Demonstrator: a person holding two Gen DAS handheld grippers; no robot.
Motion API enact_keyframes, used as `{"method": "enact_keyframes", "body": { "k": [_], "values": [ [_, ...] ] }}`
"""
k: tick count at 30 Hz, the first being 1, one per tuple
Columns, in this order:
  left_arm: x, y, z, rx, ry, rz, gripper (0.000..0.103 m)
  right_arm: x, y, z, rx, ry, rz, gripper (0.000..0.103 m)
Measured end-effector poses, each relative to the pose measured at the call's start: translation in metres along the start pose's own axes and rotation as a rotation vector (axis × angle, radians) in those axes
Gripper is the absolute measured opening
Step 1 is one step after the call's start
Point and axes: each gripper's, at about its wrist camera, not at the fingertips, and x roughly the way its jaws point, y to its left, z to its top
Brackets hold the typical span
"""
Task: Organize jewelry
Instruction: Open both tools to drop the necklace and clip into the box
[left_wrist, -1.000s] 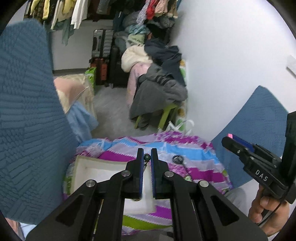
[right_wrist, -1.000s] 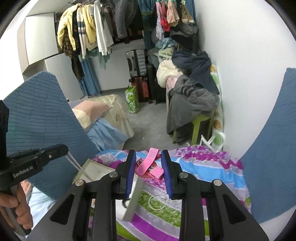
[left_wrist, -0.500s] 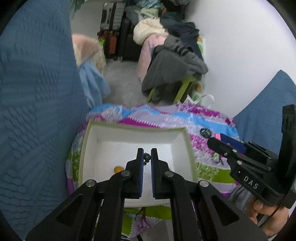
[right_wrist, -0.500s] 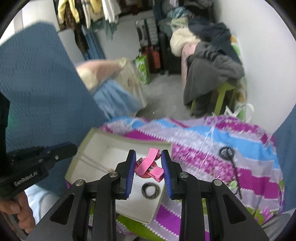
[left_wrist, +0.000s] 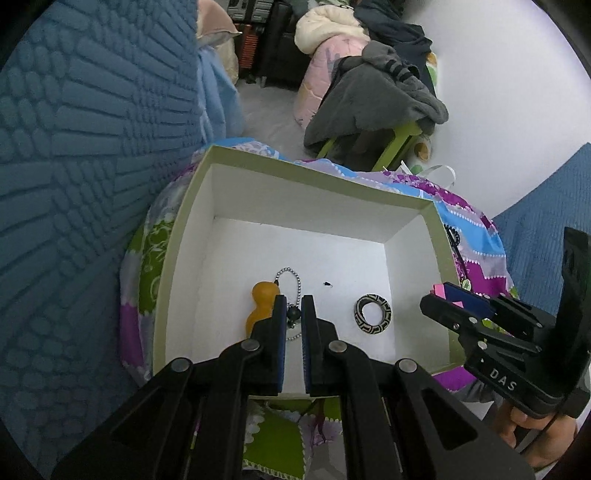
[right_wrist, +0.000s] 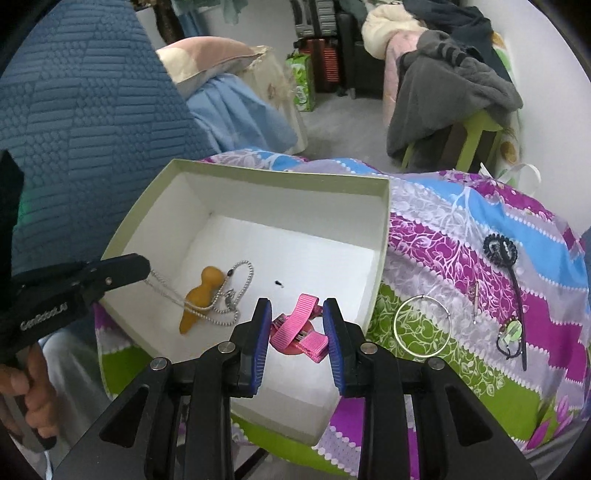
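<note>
Since the earlier frame both grippers have dropped from above the bedding into the white box (right_wrist: 382, 218), so the view now tips down onto its floor instead of out at the room.

Largest first: patterned bedspread (right_wrist: 480, 236) holds everything. Box sits on it at left, green rim, white inside.

Left gripper (left_wrist: 293, 314) jaws pinched almost together on the ball-chain necklace (right_wrist: 242, 291); a dark bead shows between the pads, and the chain trails down onto the box floor across the orange gourd pendant (right_wrist: 201, 297). Right gripper (right_wrist: 297, 328) jaws opening, pink hair clips (right_wrist: 299, 330) in the gap; the pads look to be just leaving the clips. Clips hang over the near right corner of the box.

Already in the box: pendant, most of the chain, patterned ring (left_wrist: 373, 314), and a tiny dark speck I can't identify.

Left on the bedspread, right of the box: silver hoop bangle (right_wrist: 422, 326) just beside the box wall, a small silver pin (right_wrist: 476, 301), a black hair stick with round head (right_wrist: 511, 280), and a dark item with green stone (right_wrist: 511, 338).

Progress judged roughly halfway: two pieces mid-drop, four or so to go. Next is letting go of both and going back for the bangle.
</note>
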Motion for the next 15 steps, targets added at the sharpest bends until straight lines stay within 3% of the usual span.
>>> {"method": "enact_keyframes", "body": {
  "k": [3,5,6,7,15],
  "values": [
    [-0.008,0.0,0.002,-0.015,-0.008,-0.011,0.009,-0.008,-0.001,0.003,0.004,-0.01,0.007,0.036],
    [-0.016,-0.002,0.005,-0.018,-0.019,-0.007,0.025,-0.017,-0.001,0.007,0.001,-0.023,0.015,0.045],
    [-0.022,-0.005,0.006,-0.017,-0.036,-0.003,0.043,-0.023,-0.003,0.009,0.002,-0.035,0.019,0.049],
    [-0.028,-0.008,0.008,-0.014,-0.056,0.002,0.054,-0.031,-0.004,0.011,0.004,-0.055,0.025,0.056],
    [-0.083,-0.045,0.018,0.035,-0.175,-0.004,0.055,-0.104,-0.013,0.031,-0.021,-0.195,0.042,0.06]
  ]
}}
